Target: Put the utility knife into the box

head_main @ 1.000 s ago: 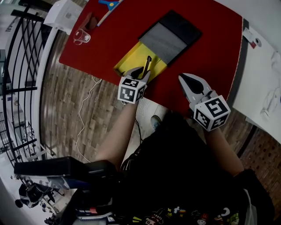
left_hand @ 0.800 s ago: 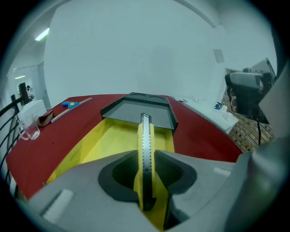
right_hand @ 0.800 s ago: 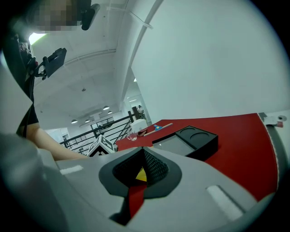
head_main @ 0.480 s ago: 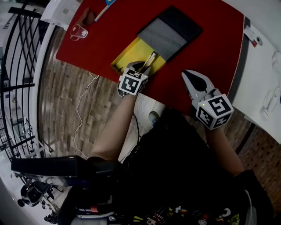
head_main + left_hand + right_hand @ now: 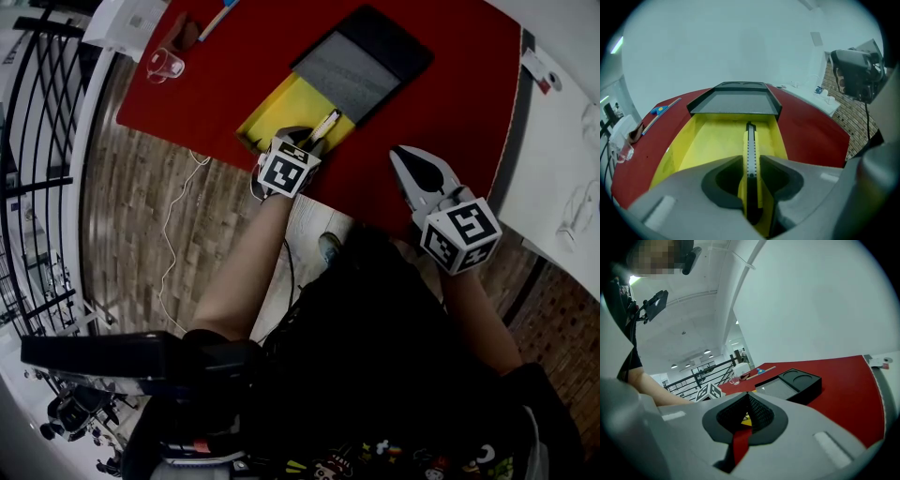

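Note:
A yellow and black utility knife [image 5: 751, 159] is clamped between the jaws of my left gripper [image 5: 751, 190], which is shut on it. The knife [image 5: 322, 128] points forward over the open yellow box [image 5: 277, 112] at the near edge of the red table [image 5: 441, 84]. In the left gripper view the knife's tip reaches toward the box's [image 5: 712, 145] far end, just above the yellow floor. My right gripper [image 5: 417, 175] hovers over the table's near edge to the right, jaws together and holding nothing. Its closed jaws [image 5: 746, 420] show in the right gripper view.
A black lid with a grey insert [image 5: 361, 61] lies just beyond the yellow box. A clear cup [image 5: 161, 66] and a blue-tipped stick [image 5: 215, 21] sit at the table's far left. A white table [image 5: 562, 159] stands to the right. Wooden floor and a cable lie below.
My left gripper has carried the knife forward and slightly left, over the yellow box. The right gripper has barely shifted.

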Action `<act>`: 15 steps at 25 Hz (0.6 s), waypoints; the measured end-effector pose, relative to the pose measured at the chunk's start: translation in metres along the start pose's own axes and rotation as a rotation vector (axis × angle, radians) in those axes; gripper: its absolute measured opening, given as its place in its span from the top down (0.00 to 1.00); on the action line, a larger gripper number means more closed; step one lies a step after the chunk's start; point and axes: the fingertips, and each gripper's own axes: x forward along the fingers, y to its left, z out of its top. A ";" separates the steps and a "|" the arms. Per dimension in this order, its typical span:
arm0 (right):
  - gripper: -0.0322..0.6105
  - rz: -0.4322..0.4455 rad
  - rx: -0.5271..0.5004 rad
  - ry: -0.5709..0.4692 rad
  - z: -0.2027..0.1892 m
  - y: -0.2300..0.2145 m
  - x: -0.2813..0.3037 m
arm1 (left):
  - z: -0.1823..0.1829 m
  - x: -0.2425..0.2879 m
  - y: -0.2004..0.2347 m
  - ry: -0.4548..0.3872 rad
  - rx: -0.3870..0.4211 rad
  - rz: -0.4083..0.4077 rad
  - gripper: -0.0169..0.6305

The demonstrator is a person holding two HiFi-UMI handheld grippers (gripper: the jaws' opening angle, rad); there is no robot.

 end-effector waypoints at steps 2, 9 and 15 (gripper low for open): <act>0.91 -0.007 0.004 0.001 -0.001 -0.002 -0.002 | 0.000 0.003 -0.001 0.007 0.023 0.004 0.79; 0.91 -0.010 0.014 0.007 -0.003 -0.004 -0.005 | -0.001 0.004 -0.002 0.026 0.022 0.020 0.79; 0.91 -0.016 0.020 0.002 -0.005 -0.005 -0.004 | -0.001 0.002 -0.001 0.005 0.019 0.026 0.79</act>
